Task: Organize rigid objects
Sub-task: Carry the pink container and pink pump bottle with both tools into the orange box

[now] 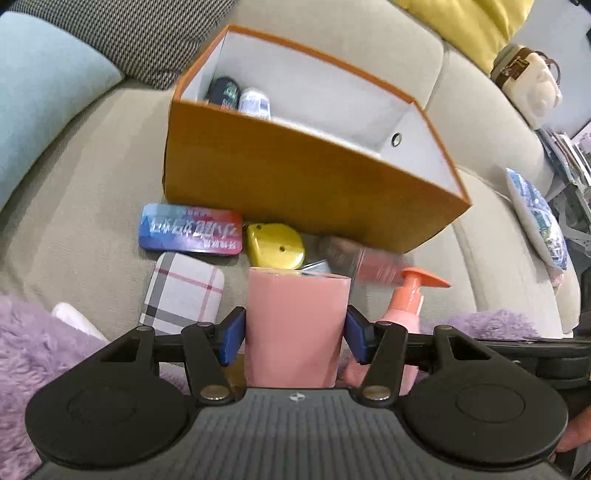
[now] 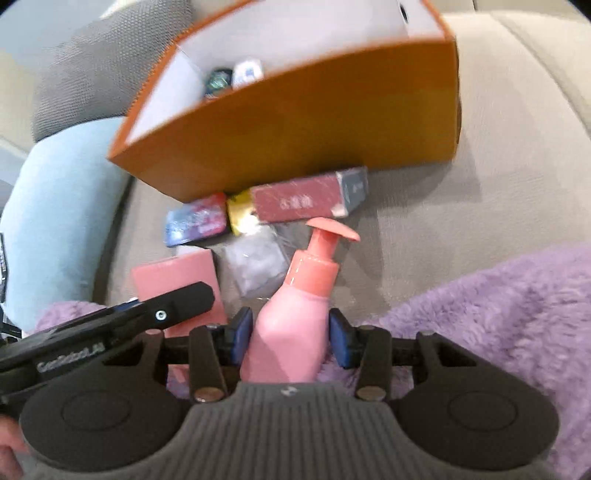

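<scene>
My left gripper (image 1: pixel 295 338) is shut on a pink box (image 1: pixel 295 328), held upright in front of the orange box (image 1: pixel 295 177). My right gripper (image 2: pixel 290 338) is shut on a pink pump bottle (image 2: pixel 291 317) with an orange pump head; the bottle also shows in the left wrist view (image 1: pixel 404 310). The orange box (image 2: pixel 295 129) stands open on the sofa with a dark item (image 1: pixel 223 92) and a white item (image 1: pixel 255 103) inside. In front of it lie a blue-red tin (image 1: pixel 192 229), a yellow case (image 1: pixel 275 245), a plaid case (image 1: pixel 183 293) and a red carton (image 2: pixel 303 203).
A beige sofa seat (image 1: pixel 74 221) carries everything. A purple fluffy blanket (image 2: pixel 498 314) lies at the near side. A light blue cushion (image 2: pixel 62 206) and a grey cushion (image 1: pixel 122 33) are to the left. A clear plastic bag (image 2: pixel 256 264) lies among the objects.
</scene>
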The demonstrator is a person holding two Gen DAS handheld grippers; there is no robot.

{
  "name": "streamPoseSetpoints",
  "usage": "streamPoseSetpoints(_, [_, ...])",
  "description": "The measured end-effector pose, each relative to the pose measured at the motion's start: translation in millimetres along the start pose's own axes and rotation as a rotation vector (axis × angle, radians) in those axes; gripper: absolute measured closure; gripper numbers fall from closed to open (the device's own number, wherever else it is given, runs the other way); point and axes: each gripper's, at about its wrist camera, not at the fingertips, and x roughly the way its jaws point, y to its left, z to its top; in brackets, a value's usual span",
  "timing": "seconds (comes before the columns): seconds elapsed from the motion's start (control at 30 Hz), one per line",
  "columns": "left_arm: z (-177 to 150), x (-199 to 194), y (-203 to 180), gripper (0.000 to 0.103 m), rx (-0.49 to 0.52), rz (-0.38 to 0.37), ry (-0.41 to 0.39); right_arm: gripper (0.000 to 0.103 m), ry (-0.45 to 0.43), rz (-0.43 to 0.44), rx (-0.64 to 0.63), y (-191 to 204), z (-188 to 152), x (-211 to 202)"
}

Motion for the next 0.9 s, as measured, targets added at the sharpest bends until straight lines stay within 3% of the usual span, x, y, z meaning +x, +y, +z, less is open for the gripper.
streamPoseSetpoints(0.33, [28.4, -39.7, -22.3, 0.039, 0.048, -0.007, -0.073, 0.057, -0.124, 0.011, -0.138, 17.8, 13.7, -49.4])
streamPoseSetpoints(0.63, [103.1, -57.6, -37.4, 0.039, 0.108, -0.039, -0.166, 0.057, -0.228, 0.005, -0.278, 42.7, 72.5, -74.1])
streamPoseSetpoints(0.8, [149.3, -34.4, -34.0, 0.039, 0.111, -0.061, -0.124, 0.057, -0.244, -0.032, -0.371, 54.9, 117.6, -66.8])
streamPoseSetpoints(0.9, [167.1, -11.1, -32.6, 0.039, 0.121, -0.053, -0.078, 0.057, -0.205, -0.055, -0.393, 54.3, 146.9, -48.3])
